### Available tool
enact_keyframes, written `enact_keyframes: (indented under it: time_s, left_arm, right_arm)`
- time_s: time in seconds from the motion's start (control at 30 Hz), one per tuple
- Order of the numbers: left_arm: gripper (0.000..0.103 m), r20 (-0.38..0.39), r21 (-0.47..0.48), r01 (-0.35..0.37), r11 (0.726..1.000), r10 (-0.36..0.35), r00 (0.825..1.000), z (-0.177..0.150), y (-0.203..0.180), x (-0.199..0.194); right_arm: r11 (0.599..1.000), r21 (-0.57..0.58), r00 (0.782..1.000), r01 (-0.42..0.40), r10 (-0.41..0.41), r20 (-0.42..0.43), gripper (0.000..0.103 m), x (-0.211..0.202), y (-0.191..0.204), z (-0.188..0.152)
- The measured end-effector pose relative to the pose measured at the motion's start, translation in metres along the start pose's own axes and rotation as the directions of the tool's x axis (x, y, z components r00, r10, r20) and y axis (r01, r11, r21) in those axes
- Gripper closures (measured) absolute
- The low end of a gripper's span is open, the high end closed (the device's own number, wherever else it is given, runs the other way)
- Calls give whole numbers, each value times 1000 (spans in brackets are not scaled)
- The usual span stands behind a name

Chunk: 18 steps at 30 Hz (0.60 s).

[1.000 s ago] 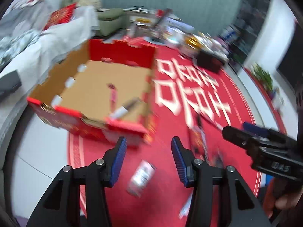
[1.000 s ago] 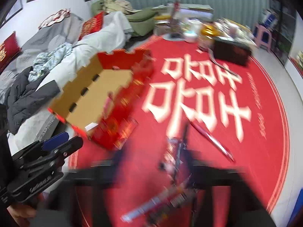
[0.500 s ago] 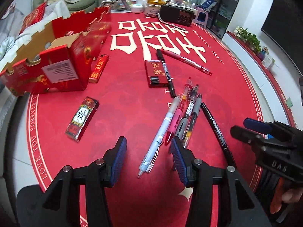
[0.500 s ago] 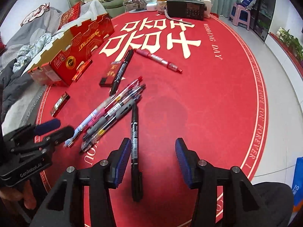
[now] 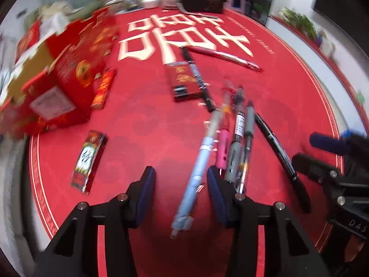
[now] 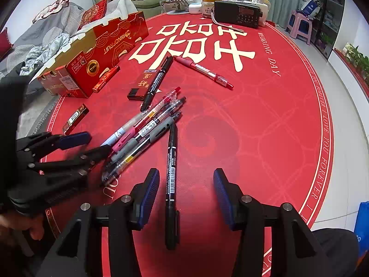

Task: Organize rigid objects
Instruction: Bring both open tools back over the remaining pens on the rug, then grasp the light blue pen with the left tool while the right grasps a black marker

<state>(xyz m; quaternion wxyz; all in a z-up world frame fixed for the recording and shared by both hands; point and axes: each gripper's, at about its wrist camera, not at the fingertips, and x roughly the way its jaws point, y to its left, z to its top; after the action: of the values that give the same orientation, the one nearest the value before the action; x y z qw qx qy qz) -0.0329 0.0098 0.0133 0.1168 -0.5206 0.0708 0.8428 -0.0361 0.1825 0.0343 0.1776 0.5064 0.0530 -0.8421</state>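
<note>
Several pens lie bunched on the red round table. My left gripper is open, low over the table, with a light blue pen lying between its fingers; a pink pen and grey pens lie just right of it. My right gripper is open with a black marker lying between its fingers, nearer the left one. The left gripper also shows in the right wrist view, at the bunch of pens. An open red cardboard box stands at the table's left.
A red pen, a second black marker, a dark red small box, a red lighter and a small packet lie on the table. A black radio and jars stand at the far edge.
Both grippers swung from the box toward the pens, then dropped closer. The light blue pen now lies between the left fingers, the black marker between the right fingers.
</note>
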Motion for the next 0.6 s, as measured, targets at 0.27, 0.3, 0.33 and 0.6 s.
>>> enact_keyframes:
  time_s: [0.27, 0.3, 0.33, 0.6]
  left_arm:
    - [65, 16, 35, 24, 999, -25, 1000, -3, -13, -2]
    - [66, 20, 32, 25, 999, -26, 999, -4, -13, -2]
    - [66, 24, 34, 22, 999, -23, 999, -3, -13, -1]
    - [67, 50, 45, 19, 999, -21, 999, 0, -13, 2]
  right_arm:
    - [1000, -30, 1000, 6, -6, -13, 52, 7, 5, -1]
    - [999, -35, 1000, 6, -6, -18, 52, 8, 6, -1]
    - [999, -41, 1000, 6, -7, -23, 52, 10, 8, -1]
    - [993, -111, 999, 38, -40, -18, 72, 24, 19, 5]
